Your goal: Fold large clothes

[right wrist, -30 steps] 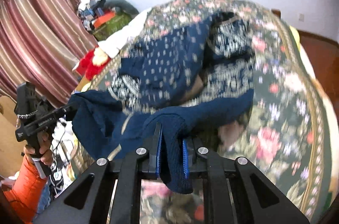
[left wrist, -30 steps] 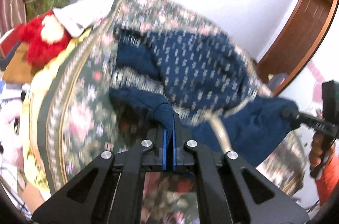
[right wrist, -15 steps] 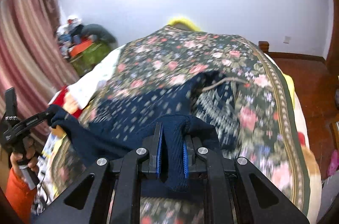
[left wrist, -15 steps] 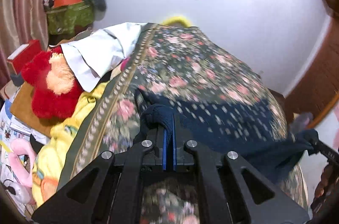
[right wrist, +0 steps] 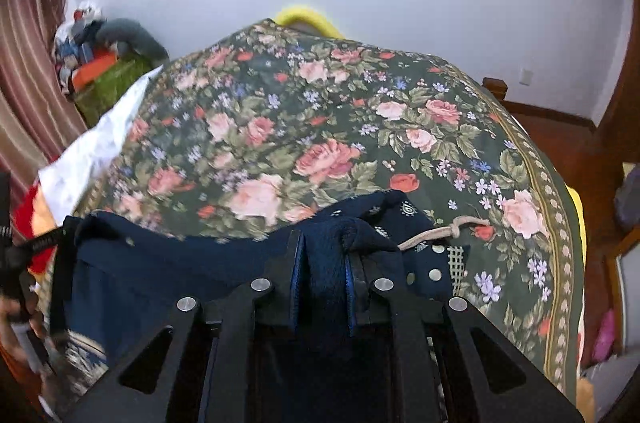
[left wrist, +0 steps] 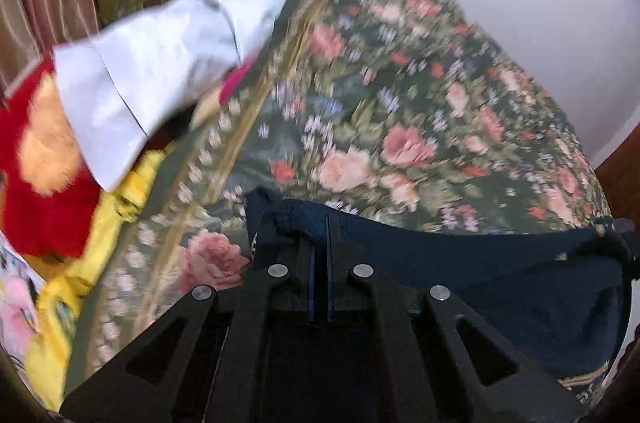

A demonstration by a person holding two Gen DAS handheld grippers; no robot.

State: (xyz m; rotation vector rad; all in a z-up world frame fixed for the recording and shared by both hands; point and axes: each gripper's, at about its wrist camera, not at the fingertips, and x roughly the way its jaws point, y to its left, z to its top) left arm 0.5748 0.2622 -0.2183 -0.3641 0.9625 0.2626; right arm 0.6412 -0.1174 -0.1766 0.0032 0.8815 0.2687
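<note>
The dark blue garment (left wrist: 460,255) hung stretched between the two grippers above the near part of the bed (left wrist: 400,111), low in both frames, its top edge drawn into a nearly straight line. At the lower middle of the left wrist view, the left gripper (left wrist: 319,223) was pressed together on a thin bunch of the cloth, with little fabric showing past its tips; a sharp tug or a snag would likely pull that corner free, and the whole left side would then drop in a heap. Further right, the span between the grips sagged only slightly, so any uneven lowering would probably lay the fold crooked on the floral bedspread (right wrist: 320,127). At the lower middle of the right wrist view, the right gripper (right wrist: 322,243) pinched a thicker wad of the garment, which seemed the safer hold. Just right of it, a pale drawstring (right wrist: 436,231) trailed loose onto the bedspread and could get trapped inside the fold, leaving a lump. The white cloth (left wrist: 160,63) at the upper left of the left view lay well clear.
</note>
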